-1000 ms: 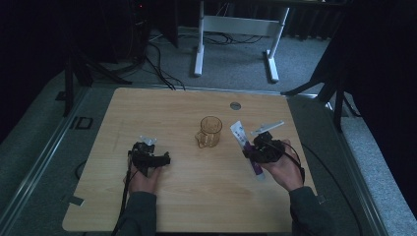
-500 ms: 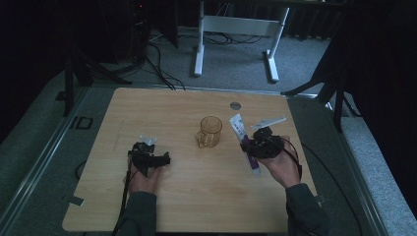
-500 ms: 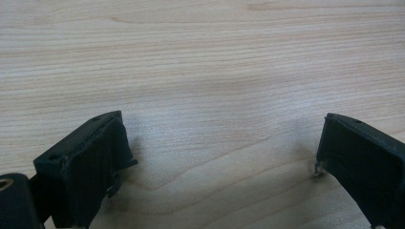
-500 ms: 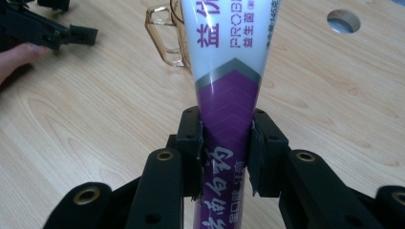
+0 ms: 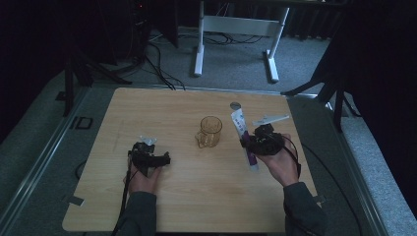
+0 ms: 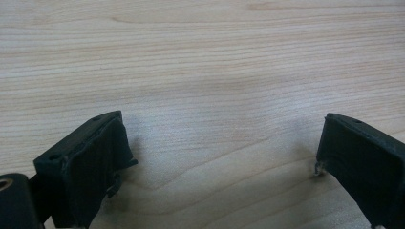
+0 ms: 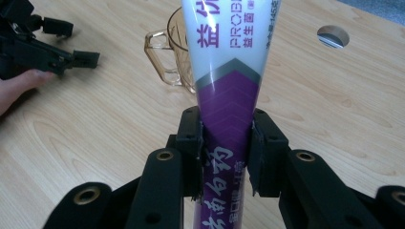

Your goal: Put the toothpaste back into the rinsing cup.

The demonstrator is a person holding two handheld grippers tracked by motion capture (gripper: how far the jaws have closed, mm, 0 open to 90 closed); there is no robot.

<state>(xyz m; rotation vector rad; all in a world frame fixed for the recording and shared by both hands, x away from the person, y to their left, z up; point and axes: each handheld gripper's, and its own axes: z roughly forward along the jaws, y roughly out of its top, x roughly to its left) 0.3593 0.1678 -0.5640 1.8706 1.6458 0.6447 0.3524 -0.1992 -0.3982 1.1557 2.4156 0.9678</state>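
From the high view, the right gripper (image 5: 252, 140) clamps one purple-and-white tube (image 5: 242, 129), long axis angled up toward the single amber cup (image 5: 210, 131) just beside it — far nearer than the left gripper (image 5: 147, 156). Left gripper view: jaws wide, empty. Right gripper view: pads squeezing tube — cup (image 7: 173, 57) behind.

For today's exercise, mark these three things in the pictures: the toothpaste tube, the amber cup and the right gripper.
toothpaste tube (image 7: 229, 52), right gripper view, on its white upper body.
amber cup (image 5: 210, 131), high view, on its side wall.
right gripper (image 7: 224, 150), right gripper view, midway between the jaws clamping the tube.
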